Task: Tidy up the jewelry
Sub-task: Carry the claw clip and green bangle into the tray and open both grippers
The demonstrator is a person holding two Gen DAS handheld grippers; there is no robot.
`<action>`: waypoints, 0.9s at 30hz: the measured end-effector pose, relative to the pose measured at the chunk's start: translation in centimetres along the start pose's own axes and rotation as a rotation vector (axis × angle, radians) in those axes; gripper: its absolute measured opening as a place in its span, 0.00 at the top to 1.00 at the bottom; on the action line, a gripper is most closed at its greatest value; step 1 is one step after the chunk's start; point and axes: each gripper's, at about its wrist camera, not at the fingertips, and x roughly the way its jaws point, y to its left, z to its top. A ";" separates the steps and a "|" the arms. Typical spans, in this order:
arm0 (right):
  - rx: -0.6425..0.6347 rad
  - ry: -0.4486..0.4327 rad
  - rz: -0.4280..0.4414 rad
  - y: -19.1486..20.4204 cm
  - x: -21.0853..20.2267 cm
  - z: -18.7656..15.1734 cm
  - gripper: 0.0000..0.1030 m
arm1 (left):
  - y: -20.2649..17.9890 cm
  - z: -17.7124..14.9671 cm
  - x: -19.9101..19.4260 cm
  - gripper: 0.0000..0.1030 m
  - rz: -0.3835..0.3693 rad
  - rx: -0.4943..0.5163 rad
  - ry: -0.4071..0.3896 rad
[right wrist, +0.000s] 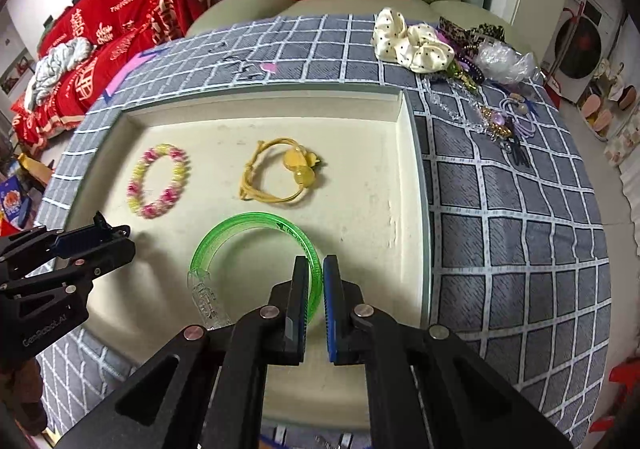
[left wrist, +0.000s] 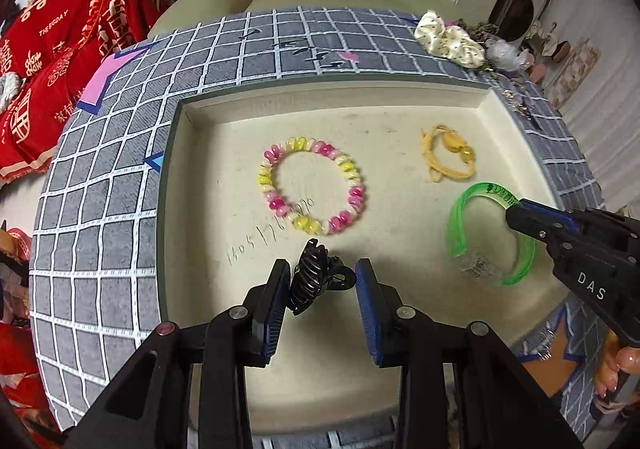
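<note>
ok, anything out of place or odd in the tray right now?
Nothing damaged or spilled. Only oddity: digits handwritten on the tray floor beside the beaded bracelet. A tangled heap of jewelry sits outside it on the checked cloth.

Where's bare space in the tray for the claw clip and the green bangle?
Free: the tray's back strip behind the beaded bracelet and yellow hair tie, and the near-left floor by the claw clip. Crowded: the cloth by the scrunchie. The green bangle fills the near right.
</note>
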 end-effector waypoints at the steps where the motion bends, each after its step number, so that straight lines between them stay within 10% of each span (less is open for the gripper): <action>1: 0.003 0.000 -0.003 -0.1 0.2 0.1 0.92 | 0.1 0.2 0.3 0.59 0.005 -0.001 0.002; 19: 0.048 -0.035 0.007 -0.8 1.1 1.5 0.91 | -0.5 1.5 0.8 0.58 0.161 0.049 -0.104; 22: 0.059 -0.063 0.029 -0.9 0.1 1.5 0.68 | -0.5 1.5 0.1 0.13 0.175 0.038 -0.132; 27: 0.078 -0.107 0.045 -0.9 -2.0 1.2 0.53 | -0.9 1.5 -1.3 0.07 0.176 0.042 -0.171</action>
